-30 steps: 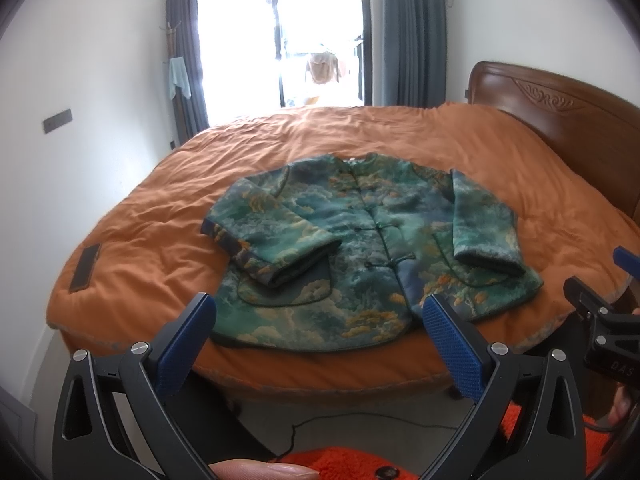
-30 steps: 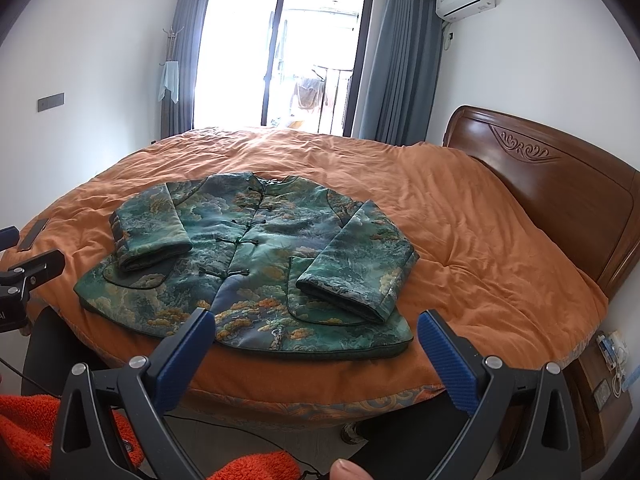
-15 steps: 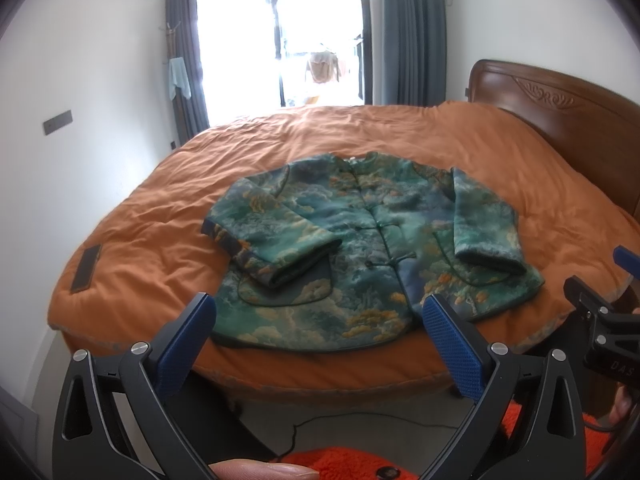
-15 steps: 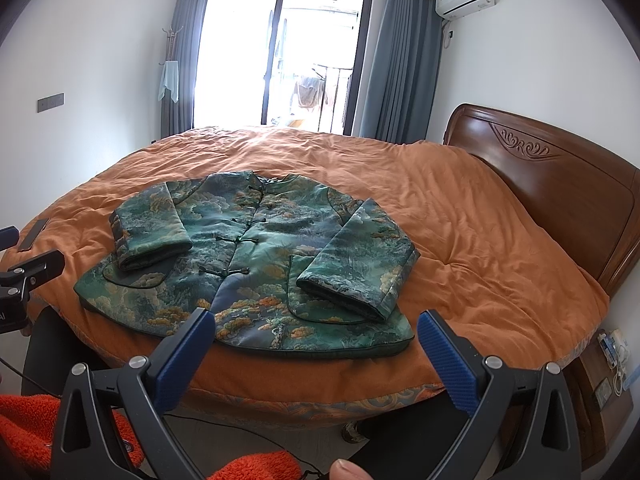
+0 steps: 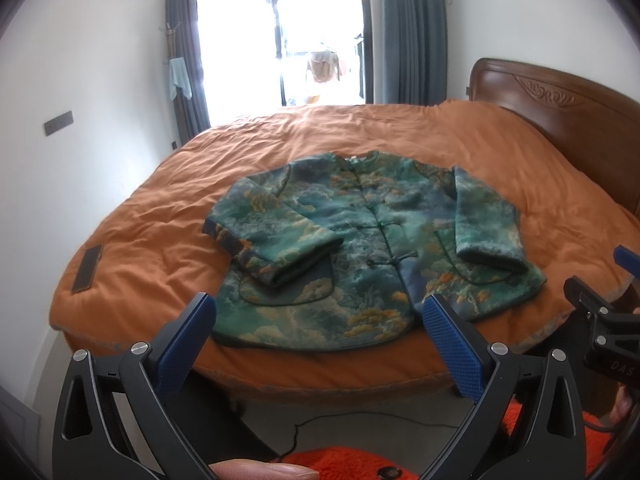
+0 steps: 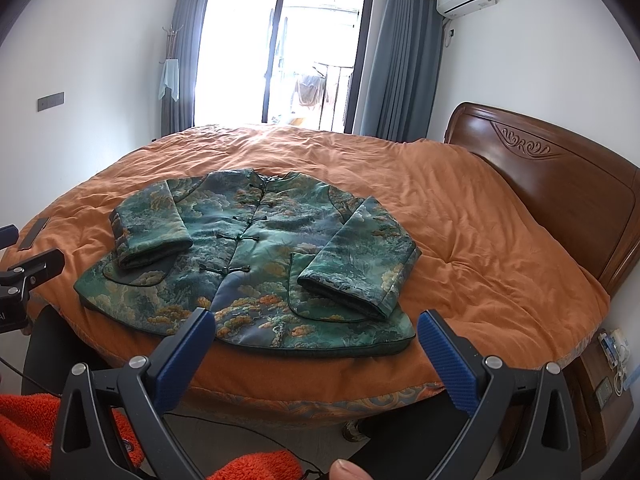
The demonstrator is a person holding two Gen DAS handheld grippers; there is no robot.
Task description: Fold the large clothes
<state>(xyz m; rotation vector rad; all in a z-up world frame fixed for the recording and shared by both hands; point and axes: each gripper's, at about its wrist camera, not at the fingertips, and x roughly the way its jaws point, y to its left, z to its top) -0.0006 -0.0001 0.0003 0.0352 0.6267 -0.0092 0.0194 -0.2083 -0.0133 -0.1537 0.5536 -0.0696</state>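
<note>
A green patterned padded jacket (image 5: 360,240) lies flat, front up, on the orange bed (image 5: 160,248), hem toward me, both sleeves folded in over the front. It also shows in the right wrist view (image 6: 260,256). My left gripper (image 5: 320,320) is open and empty, held off the near edge of the bed, short of the hem. My right gripper (image 6: 316,332) is open and empty, also short of the hem. Part of the right gripper shows at the right edge of the left wrist view (image 5: 600,320).
A wooden headboard (image 6: 560,184) stands at the right. A dark flat rectangle (image 5: 87,268) lies on the bed's left edge. A window with curtains (image 6: 280,60) is at the back. A nightstand (image 6: 604,380) stands at the right, a cable (image 5: 360,416) runs on the floor.
Both grippers have risen and edged slightly toward the bed; the jacket has not moved.
</note>
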